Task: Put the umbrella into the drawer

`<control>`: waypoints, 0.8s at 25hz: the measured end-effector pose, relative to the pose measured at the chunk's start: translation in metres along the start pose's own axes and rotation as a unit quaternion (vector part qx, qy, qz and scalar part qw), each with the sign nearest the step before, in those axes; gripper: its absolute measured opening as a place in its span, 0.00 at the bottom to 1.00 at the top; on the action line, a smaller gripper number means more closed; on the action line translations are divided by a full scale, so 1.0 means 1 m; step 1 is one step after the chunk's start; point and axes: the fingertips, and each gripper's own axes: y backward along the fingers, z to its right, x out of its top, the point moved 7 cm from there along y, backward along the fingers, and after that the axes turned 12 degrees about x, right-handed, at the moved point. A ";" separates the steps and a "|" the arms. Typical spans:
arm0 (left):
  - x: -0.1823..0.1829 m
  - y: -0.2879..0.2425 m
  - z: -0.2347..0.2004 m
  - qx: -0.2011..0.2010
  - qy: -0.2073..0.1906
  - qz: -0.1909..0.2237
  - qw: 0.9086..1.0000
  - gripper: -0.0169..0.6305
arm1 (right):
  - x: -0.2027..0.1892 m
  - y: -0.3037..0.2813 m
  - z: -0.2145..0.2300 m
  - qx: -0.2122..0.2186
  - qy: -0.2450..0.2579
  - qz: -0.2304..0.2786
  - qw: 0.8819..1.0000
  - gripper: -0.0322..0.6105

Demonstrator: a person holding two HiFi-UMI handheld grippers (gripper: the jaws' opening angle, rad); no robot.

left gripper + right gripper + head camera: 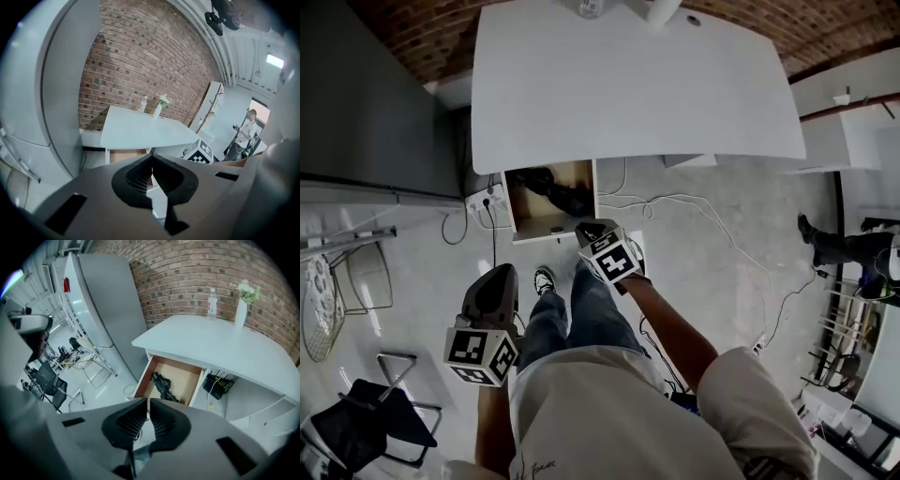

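The black folded umbrella (559,193) (164,386) lies inside the open wooden drawer (528,214) (185,378) under the white table (637,84) (220,343). My right gripper (593,229) (147,405) is above the drawer's front edge, pointing down, shut with nothing between its jaws. My left gripper (497,277) (151,161) is lower left of the drawer, over the floor, also shut and empty. In the left gripper view the table (140,129) is ahead and the right gripper's marker cube (202,153) shows to the right.
A grey cabinet (366,94) stands left of the table. A power strip (484,198) and cables (712,225) lie on the floor. A black chair (366,427) and a wire rack (319,309) are at the left. A bottle (212,302) and a vase (240,310) stand on the table.
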 end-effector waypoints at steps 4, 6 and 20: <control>0.001 0.010 0.006 -0.016 0.012 0.007 1.000 0.05 | 0.004 0.021 -0.013 -0.003 0.004 0.020 1.000 0.09; 0.000 0.016 0.007 -0.020 0.012 0.007 1.000 0.05 | 0.005 0.030 -0.022 -0.002 0.003 0.030 1.000 0.09; 0.009 0.045 0.009 -0.047 -0.012 0.038 0.998 0.05 | 0.015 0.085 -0.067 -0.014 0.004 0.096 0.995 0.08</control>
